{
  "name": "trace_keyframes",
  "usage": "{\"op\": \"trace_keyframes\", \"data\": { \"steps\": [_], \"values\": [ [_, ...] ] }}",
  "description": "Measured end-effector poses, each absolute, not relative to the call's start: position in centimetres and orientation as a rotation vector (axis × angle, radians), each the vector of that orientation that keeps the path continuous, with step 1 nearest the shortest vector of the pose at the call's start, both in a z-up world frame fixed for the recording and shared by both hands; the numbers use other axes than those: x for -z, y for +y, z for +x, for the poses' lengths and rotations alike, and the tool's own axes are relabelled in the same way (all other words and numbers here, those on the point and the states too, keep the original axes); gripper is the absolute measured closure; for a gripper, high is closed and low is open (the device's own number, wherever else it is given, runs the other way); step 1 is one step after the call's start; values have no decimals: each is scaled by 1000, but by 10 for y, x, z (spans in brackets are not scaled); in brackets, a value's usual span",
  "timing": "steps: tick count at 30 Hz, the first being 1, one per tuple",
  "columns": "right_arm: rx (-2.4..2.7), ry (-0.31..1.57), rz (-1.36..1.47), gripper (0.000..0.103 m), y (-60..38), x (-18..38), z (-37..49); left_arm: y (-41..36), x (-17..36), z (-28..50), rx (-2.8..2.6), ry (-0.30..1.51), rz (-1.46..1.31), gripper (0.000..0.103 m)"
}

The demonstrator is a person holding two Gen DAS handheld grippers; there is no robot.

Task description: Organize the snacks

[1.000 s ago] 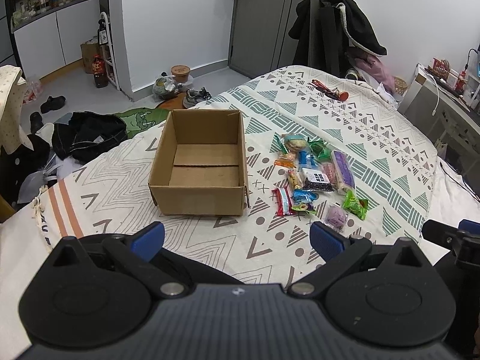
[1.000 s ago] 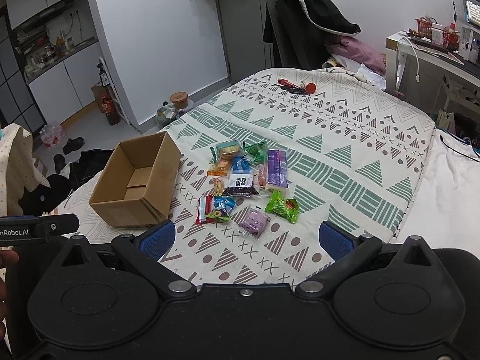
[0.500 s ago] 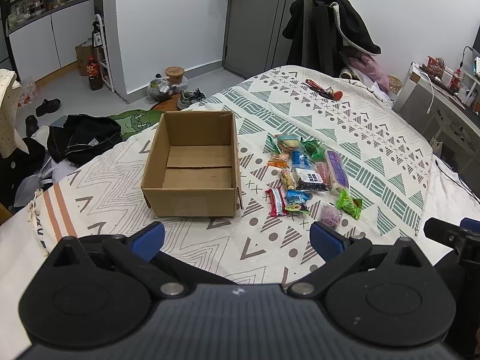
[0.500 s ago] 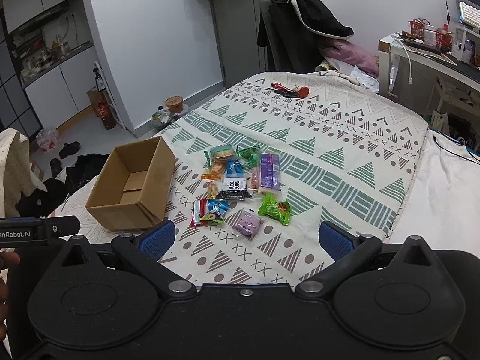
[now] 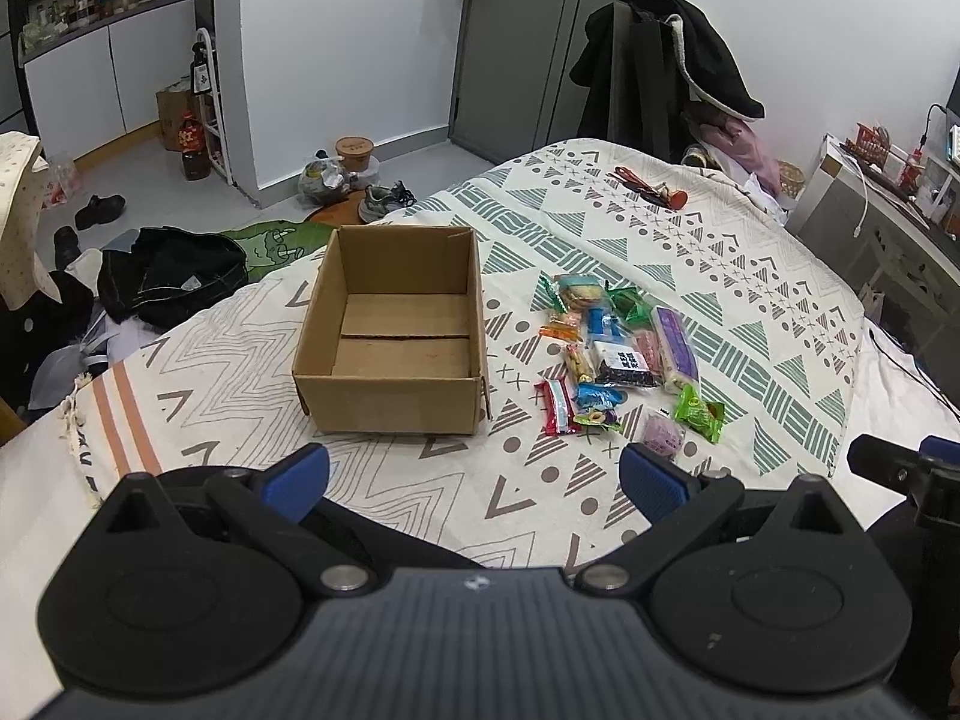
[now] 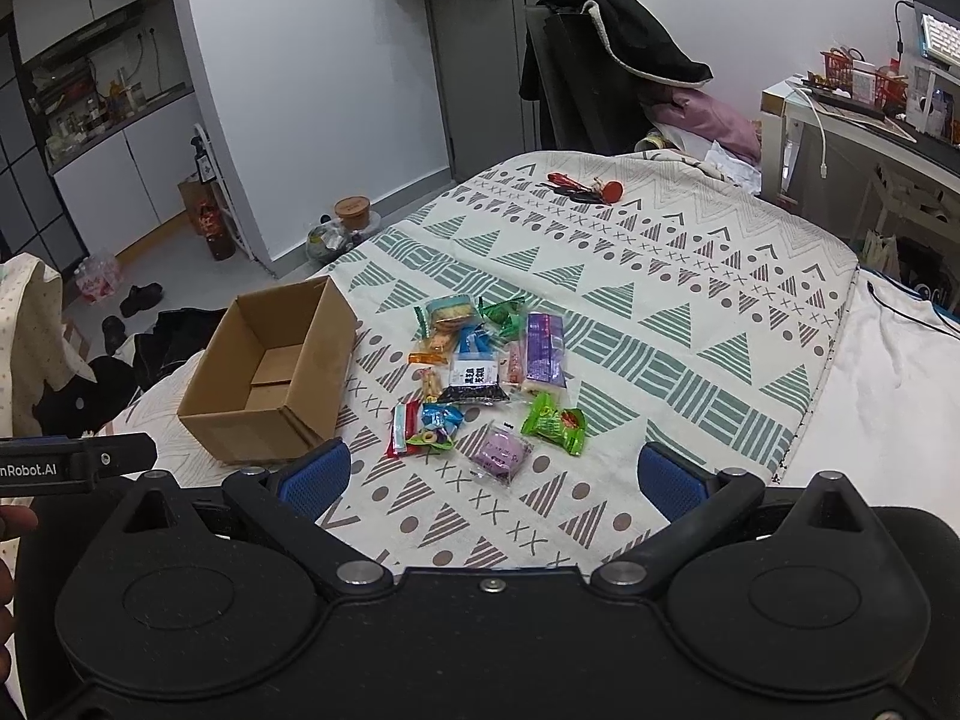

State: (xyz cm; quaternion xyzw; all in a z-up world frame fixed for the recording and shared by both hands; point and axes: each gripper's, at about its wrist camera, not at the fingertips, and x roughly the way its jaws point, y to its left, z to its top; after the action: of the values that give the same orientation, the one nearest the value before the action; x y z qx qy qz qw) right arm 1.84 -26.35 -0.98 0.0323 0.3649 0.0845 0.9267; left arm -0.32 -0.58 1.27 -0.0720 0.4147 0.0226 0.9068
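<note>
Heap of wrapped snacks [image 6: 480, 384] lying on the patterned bedspread [image 6: 660, 312], ahead of the right gripper [image 6: 491, 477] and a little beyond its tips; nearest to it, a round purple packet [image 6: 503, 450] and a green wrapper [image 6: 555, 420], with a red strip [image 6: 401, 429], a black-and-white pouch [image 6: 474, 381] and a long purple bar [image 6: 543, 348] farther out; none yet lifted. Open cardboard box [image 5: 393, 336] just beside the heap, straight ahead of the left gripper [image 5: 474, 477], upright, with nothing inside but its bare bottom flaps. Both pairs of blue pads spread wide with nothing between them. Compared with a second ago, box and snacks sitting larger and closer in both views, so both tools brought forward and down toward the bed; judged an approach, sorting itself not begun. Likely next: the right gripper down onto the purple packet, then across into the box; thin crinkly wrappers apt to slip or drag a neighbour. Farther off, keys [image 6: 582, 189] near the far edge of the bed, a chair draped with a dark coat [image 6: 618, 54], clothes and shoes on the floor [image 5: 156, 270].
</note>
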Motion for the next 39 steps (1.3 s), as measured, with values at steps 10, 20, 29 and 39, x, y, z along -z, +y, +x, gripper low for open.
{"op": "trace_keyframes", "data": {
  "steps": [10, 20, 29, 39],
  "values": [
    [-179, 752, 68, 0, -261, 10, 19, 2, -12, -8, -56, 852, -157, 1],
    [-181, 752, 74, 0, -265, 16, 23, 2, -6, -7, -62, 854, -154, 1],
    [-194, 776, 96, 0, -274, 35, 40, -6, 3, 8, -58, 871, -143, 1],
    [-187, 790, 168, 3, -292, 49, 67, -29, 20, 37, -22, 876, -168, 3]
  ]
}}
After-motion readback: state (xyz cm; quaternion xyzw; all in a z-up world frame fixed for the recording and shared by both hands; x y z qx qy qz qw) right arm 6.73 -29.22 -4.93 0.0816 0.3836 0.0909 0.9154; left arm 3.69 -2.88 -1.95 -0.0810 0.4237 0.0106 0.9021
